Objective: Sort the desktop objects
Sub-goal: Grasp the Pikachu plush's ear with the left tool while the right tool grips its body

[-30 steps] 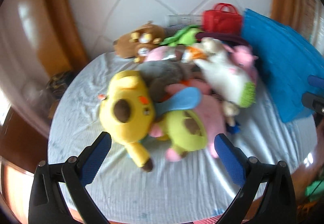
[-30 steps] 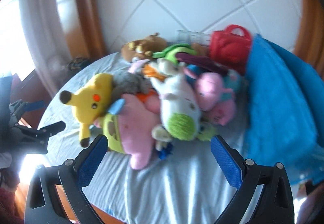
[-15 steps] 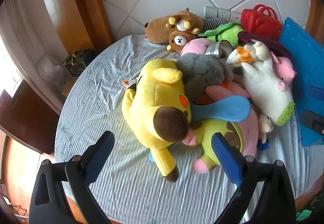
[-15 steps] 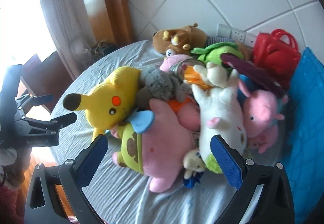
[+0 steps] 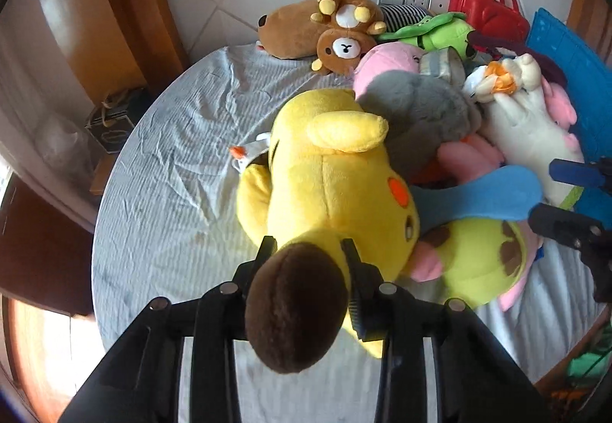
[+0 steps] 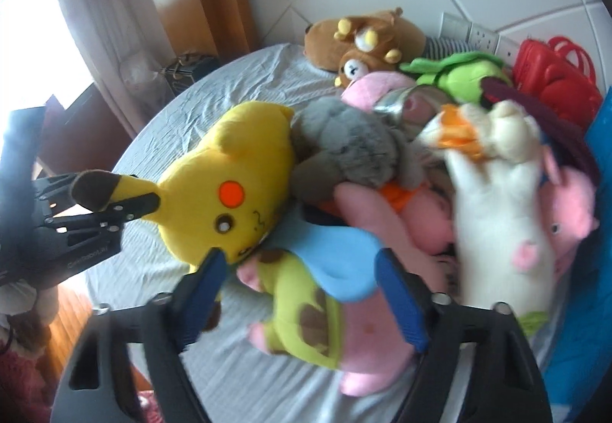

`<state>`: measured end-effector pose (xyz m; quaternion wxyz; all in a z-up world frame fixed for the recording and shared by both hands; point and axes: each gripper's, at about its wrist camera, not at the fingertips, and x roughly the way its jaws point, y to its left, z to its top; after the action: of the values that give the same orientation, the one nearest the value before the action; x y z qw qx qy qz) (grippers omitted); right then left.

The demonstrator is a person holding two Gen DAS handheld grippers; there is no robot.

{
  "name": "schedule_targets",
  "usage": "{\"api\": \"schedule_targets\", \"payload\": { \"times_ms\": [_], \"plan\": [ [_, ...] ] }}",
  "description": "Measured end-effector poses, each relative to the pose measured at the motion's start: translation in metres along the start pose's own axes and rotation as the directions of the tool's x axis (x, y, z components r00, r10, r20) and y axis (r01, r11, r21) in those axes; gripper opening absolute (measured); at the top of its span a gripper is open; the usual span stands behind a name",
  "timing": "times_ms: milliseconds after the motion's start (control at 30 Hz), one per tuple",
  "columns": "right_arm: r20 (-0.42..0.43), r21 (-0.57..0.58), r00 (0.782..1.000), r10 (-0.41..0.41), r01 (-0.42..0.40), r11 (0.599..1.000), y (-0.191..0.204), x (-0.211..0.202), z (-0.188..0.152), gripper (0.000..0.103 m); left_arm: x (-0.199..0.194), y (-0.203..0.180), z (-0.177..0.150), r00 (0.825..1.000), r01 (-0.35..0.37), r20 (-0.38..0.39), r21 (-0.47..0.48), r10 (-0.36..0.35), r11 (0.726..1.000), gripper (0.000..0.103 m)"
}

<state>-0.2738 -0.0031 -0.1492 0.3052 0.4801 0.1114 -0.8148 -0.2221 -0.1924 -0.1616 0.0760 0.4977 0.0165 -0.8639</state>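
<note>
Two grips are going on at once, so we take them one at a time. Our left gripper [image 5: 308, 251] is closing its jaws on the brown-tipped ear [image 5: 296, 304] of the yellow plush [image 5: 329, 186], and the fingers already press the ear from both sides. An ear is a thin handle for a fat toy, so we should squeeze fully before lifting and lift slowly, since the body will likely swing.

Our right gripper [image 6: 298, 270] is also closing, with the blue fin [image 6: 336, 262] of the pink and green plush [image 6: 317, 312] between its blue pads; they do not seem to bite yet. We should let them settle on the fin's thick part.

Both toys lie at the near side of a heap on the round table [image 5: 160, 170]. Open cloth lies to the left of the yellow plush, with the table's edge beyond it; the right is crowded by a white plush [image 6: 497, 231] and a blue mat [image 5: 581, 78].
</note>
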Motion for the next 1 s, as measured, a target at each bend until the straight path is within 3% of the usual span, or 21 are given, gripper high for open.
{"api": "schedule_targets", "payload": {
  "times_ms": [233,467,533,633,833,1000],
  "plan": [
    [-0.054,0.084,0.998,0.034,-0.030,0.996,0.058,0.061,0.019,0.075,0.043,0.088,-0.005,0.996,0.018,-0.090,0.026,-0.015,1.000,0.033],
    [-0.093,0.119,0.994,0.054,-0.043,0.992,0.102,0.104,0.033,0.075,0.078,0.134,-0.015,0.987,0.004,-0.161,0.030,0.001,1.000,0.035],
    [-0.082,0.120,0.995,0.060,-0.050,0.992,0.109,0.098,0.038,0.077,0.084,0.141,-0.016,0.986,-0.002,-0.166,0.028,0.007,1.000,0.035],
    [-0.041,0.089,0.998,0.048,-0.044,0.995,0.115,0.077,0.045,0.090,0.091,0.151,-0.014,0.986,-0.035,-0.163,0.020,0.038,0.999,0.035],
    [-0.003,0.061,1.000,-0.008,0.008,0.998,0.095,0.047,0.052,0.090,0.094,0.153,0.004,0.991,-0.066,-0.113,0.035,0.070,0.997,0.035],
    [-0.025,0.008,0.999,0.028,-0.028,1.000,0.086,0.057,0.057,0.090,0.079,0.148,0.017,0.996,-0.055,-0.068,-0.019,0.054,0.998,0.040]
  ]
}}
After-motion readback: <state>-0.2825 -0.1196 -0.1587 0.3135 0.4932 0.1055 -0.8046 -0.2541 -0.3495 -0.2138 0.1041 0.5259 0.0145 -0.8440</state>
